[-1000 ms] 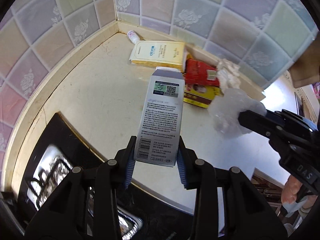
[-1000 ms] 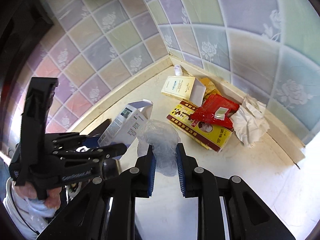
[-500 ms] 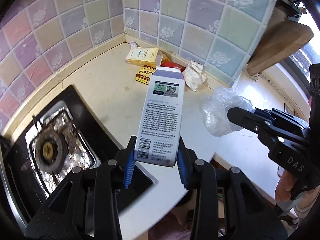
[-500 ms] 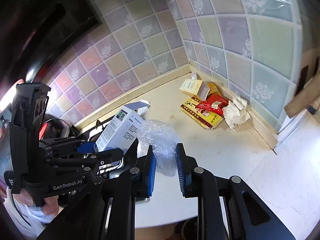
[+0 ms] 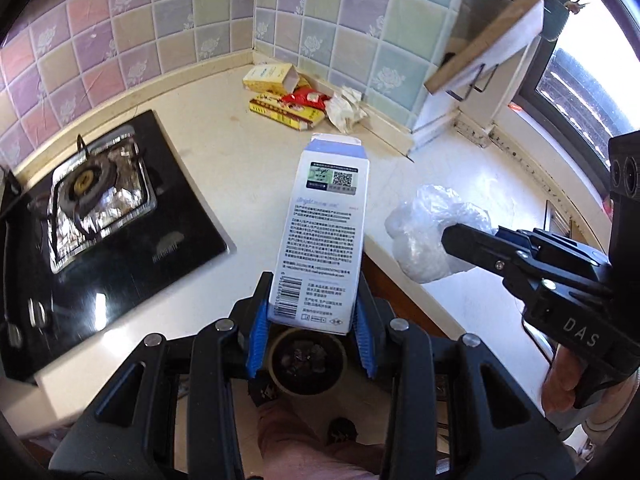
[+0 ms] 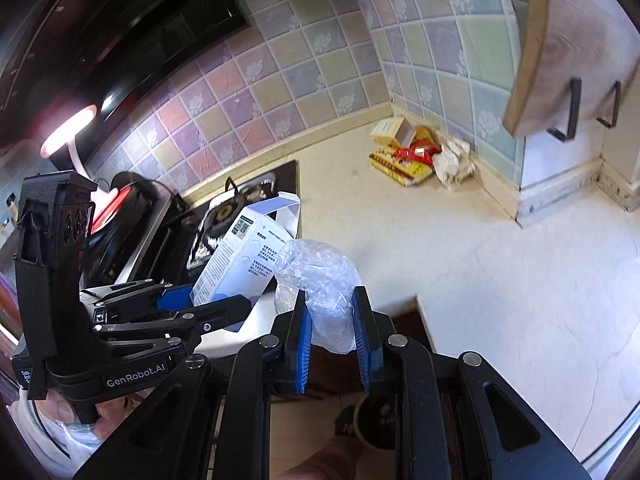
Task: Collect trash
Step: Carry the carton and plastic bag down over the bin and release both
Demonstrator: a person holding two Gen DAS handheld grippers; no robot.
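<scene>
Left gripper (image 5: pixel 312 322) clamped on white-and-blue printed carton (image 5: pixel 324 236) centre frame, right gripper (image 6: pixel 332 330) pinching crumpled clear plastic wrap (image 6: pixel 320 276), both off the cream bench (image 5: pixel 224 136) edge above a dark round bin (image 5: pixel 306 360), likely for dropping; more trash sits upper centre.

A tall white and blue box (image 5: pixel 320 236) is standing up between blue fingers (image 5: pixel 256 332). A crumpled clear plastic bag (image 6: pixel 320 284) is being squeezed too. More trash (image 5: pixel 304 104) is lying in the worktop's (image 5: pixel 224 160) back corner.
</scene>
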